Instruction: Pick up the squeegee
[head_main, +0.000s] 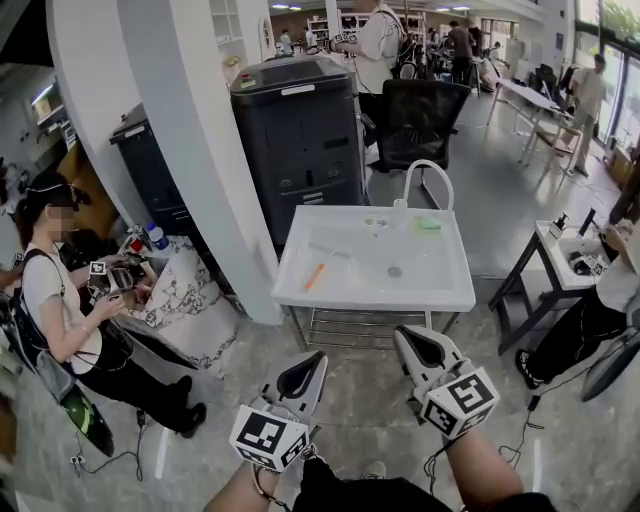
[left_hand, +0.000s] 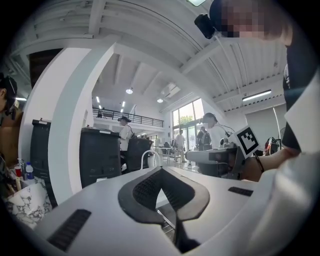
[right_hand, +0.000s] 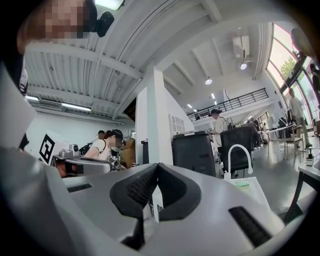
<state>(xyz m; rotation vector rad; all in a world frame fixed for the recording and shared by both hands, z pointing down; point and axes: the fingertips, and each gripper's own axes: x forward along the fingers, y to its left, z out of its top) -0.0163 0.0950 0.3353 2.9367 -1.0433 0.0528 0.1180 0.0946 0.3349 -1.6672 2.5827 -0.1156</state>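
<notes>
Locate the squeegee (head_main: 315, 276), read here as the small slim item with an orange handle, lying flat in the shallow basin of the white moulded sink worktop (head_main: 372, 300), left of the round drain (head_main: 395, 271) and well apart from the pale green sponge (head_main: 428, 225) beside the curved white tap (head_main: 428, 162). Treat this identification as probable only: too small in the head view to confirm a blade, and absent from both gripper views.

Note the left tool (head_main: 316, 360), clenched on nothing, ribbed black pads pressed tip to tip. Note the right tool (head_main: 404, 336), likewise clenched and empty. Observe both held level in front of the worktop, well short of the basin, touching nothing.

Expect a light object: stiff plastic handle, probably a soft, flexible blade edge. Expect a possibly wet, slippery surface inside a sink. Expect a low profile against the basin floor, with little room under the handle for a jaw.

Take hold across the orange handle near its middle, one jaw on each long side. Avoid the blade: likely to bend and slip free. Release the chosen tool fully before descending. Close firmly; no fragility expected. Guard against sliding on the smooth basin floor during closure.
</notes>
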